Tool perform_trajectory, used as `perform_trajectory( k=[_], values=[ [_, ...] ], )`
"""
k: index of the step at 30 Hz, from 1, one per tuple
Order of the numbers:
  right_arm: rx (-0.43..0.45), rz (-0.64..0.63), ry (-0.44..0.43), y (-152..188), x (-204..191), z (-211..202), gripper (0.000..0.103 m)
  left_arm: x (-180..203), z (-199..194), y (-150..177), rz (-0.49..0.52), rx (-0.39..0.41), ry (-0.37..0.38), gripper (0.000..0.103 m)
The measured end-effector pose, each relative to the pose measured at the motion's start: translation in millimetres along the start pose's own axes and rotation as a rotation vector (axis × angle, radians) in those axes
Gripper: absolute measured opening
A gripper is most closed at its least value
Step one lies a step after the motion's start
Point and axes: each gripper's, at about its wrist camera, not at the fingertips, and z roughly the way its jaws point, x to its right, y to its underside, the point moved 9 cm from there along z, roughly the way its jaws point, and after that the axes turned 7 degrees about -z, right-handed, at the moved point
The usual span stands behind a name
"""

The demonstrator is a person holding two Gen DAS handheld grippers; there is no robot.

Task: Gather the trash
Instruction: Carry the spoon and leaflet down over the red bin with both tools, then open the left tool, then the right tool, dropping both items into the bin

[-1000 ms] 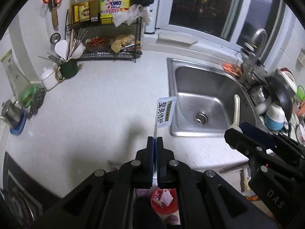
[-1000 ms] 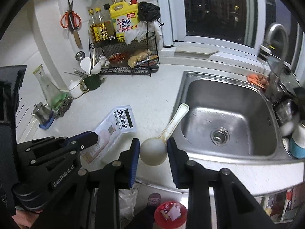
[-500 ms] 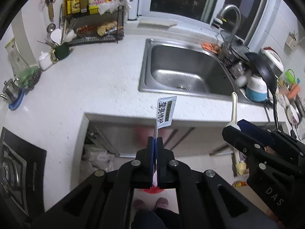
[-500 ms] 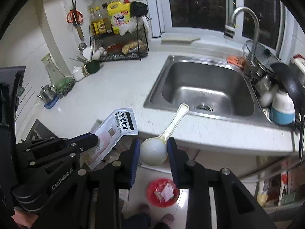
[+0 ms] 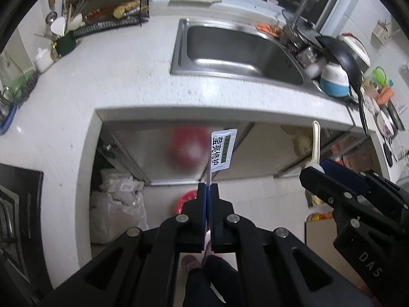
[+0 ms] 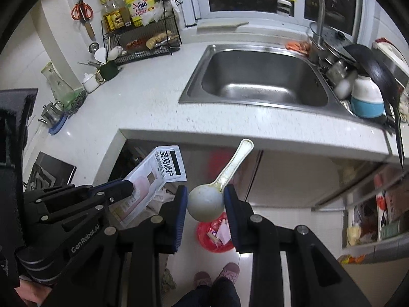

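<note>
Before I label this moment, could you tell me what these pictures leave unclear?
- Left wrist view: red bin mostly hidden behind the left gripper and packet.
- Right wrist view: bin contents too small to identify.
- Right wrist view: spoon bowl interior faces away.

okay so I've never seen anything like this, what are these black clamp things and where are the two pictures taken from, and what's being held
These are two hand-held grippers, one in each of a person's hands, each with a fisheye camera looking forward along its jaws. One picture comes from the left gripper, the other from the right gripper. The left one is shut on a white sachet with printed Chinese text. The right one is shut on the bowl of a white plastic spoon. Both are held out past the edge of a kitchen counter with a steel sink. On the floor below sits a red bin holding some trash.
</note>
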Motion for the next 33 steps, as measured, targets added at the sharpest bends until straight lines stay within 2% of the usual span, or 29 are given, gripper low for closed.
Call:
perform_trajectory(
  k=[7, 12, 16, 22, 33],
  values=[
    [-0.050, 0.016, 0.016, 35, -6, 16, 0.028, -9, 24, 35, 0.002, -0.070, 0.007, 0.001],
    [-0.094, 0.025, 0.002, 62, -2, 44, 0.028, -21, 65, 60, -0.028, -0.118, -0.001, 0.001],
    [-0.122, 0.021, -0.014, 83, 8, 82, 0.028, -27, 109, 75, -0.037, -0.133, -0.010, 0.001],
    [-0.134, 0.007, -0.021, 119, 30, 158, 0.028, -38, 197, 100, -0.038, -0.149, -0.018, 0.001],
    [-0.165, -0.021, -0.032, 214, 73, 321, 0.028, -59, 381, 166, -0.054, -0.213, 0.014, 0.001]
  ],
)
